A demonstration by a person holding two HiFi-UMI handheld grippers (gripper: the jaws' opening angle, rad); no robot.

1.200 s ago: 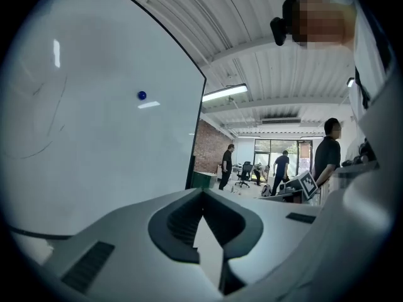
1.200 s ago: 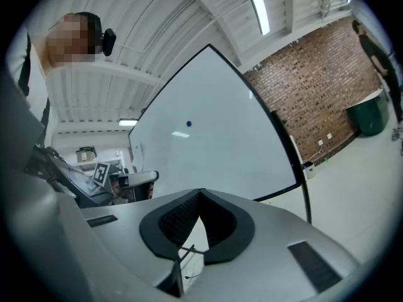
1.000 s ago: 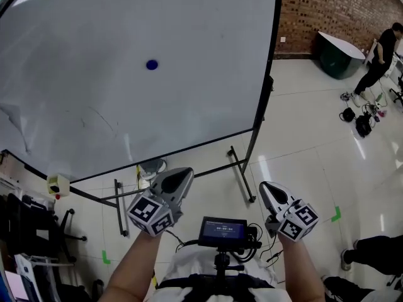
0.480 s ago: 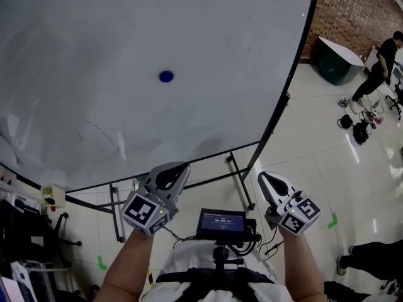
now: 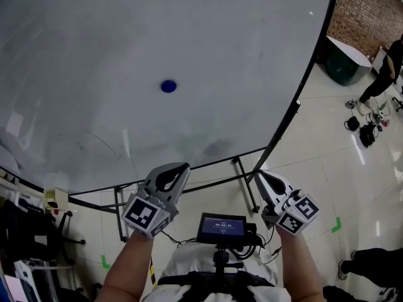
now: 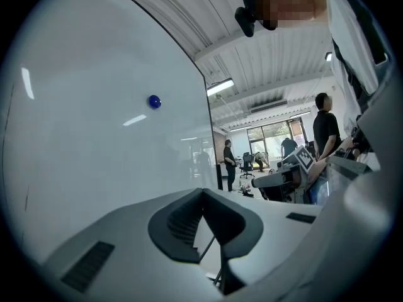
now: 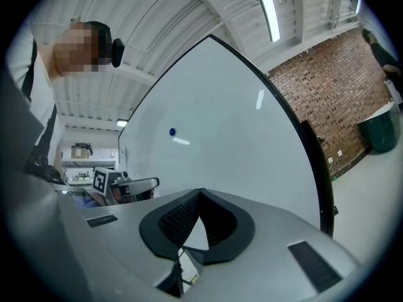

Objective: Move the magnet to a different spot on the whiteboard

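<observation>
A small round blue magnet (image 5: 168, 86) sticks to the large whiteboard (image 5: 208, 55), left of the board's middle. My left gripper (image 5: 179, 168) is below it, shut and empty, short of the board's lower edge. My right gripper (image 5: 259, 173) is also shut and empty, near the board's lower right frame. In the left gripper view the magnet (image 6: 154, 102) lies up and left of the shut gripper (image 6: 203, 192). In the right gripper view the magnet (image 7: 172, 131) is a small dot above the shut gripper (image 7: 201, 192). Neither gripper touches the board or the magnet.
The board's black stand legs (image 5: 245, 190) spread over the tiled floor below the grippers. A small monitor (image 5: 221, 228) sits on the chest rig. A person (image 5: 387, 68), a dark green tub (image 5: 343, 58) and bags (image 5: 365, 134) are at the far right; chairs (image 5: 25, 231) at the left.
Both grippers have moved closer to the whiteboard and a little up. The board fills more of the head view and the magnet sits lower and further right in it.
</observation>
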